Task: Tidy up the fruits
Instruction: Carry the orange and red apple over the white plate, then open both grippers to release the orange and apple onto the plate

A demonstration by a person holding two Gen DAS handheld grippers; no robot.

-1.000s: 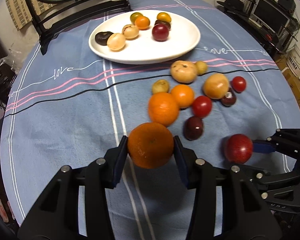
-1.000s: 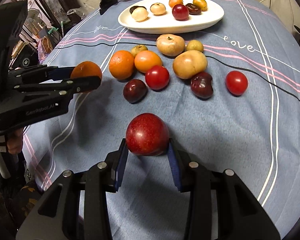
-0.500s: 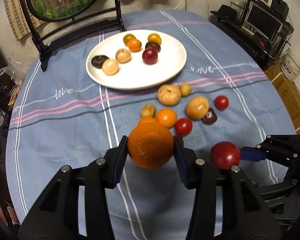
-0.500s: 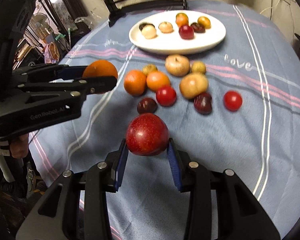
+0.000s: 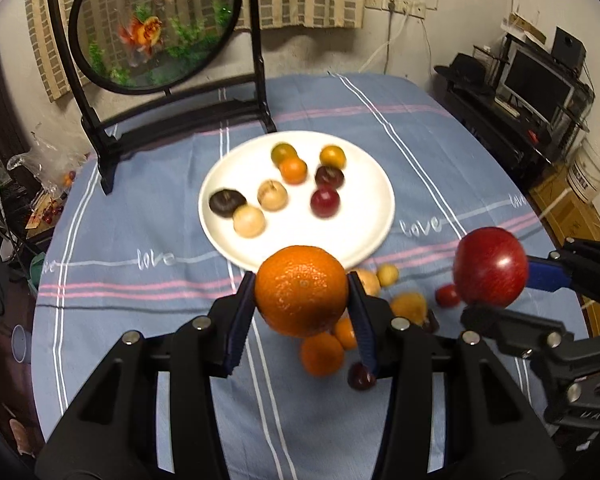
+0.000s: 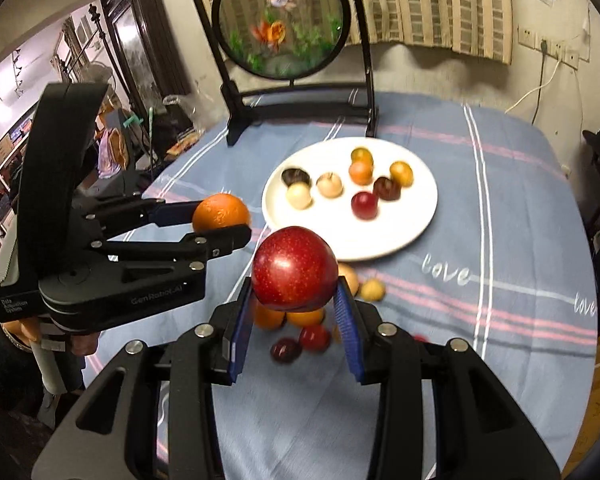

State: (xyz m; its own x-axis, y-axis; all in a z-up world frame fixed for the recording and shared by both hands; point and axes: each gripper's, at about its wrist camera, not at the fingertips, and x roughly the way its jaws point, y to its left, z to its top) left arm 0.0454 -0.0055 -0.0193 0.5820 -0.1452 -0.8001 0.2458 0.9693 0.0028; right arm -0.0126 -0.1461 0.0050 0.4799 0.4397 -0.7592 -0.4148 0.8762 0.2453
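Blue striped cloth [image 5: 140, 320] covers the table, with a round fish picture [image 5: 152, 24] standing at the upper left of the left view. At lower centre there, the left gripper [image 5: 301, 312] clamps an orange [image 5: 301, 291]. The right gripper [image 6: 295, 304], lower centre of its own view, clamps a red apple [image 6: 295, 269]. A white plate [image 5: 364, 232] mid-frame carries eight small fruits; loose fruits [image 5: 322, 354] lie on the cloth below both held fruits.

We see a dimpled, slightly glossy orange [image 5: 301, 291] and a smooth, shiny red apple [image 6: 295, 268] at lower centre of each frame. The plate [image 5: 374, 216] looks like glazed white ceramic on a matt woven tablecloth [image 5: 140, 304]. Both grippers look like matt black plastic with metal screws.
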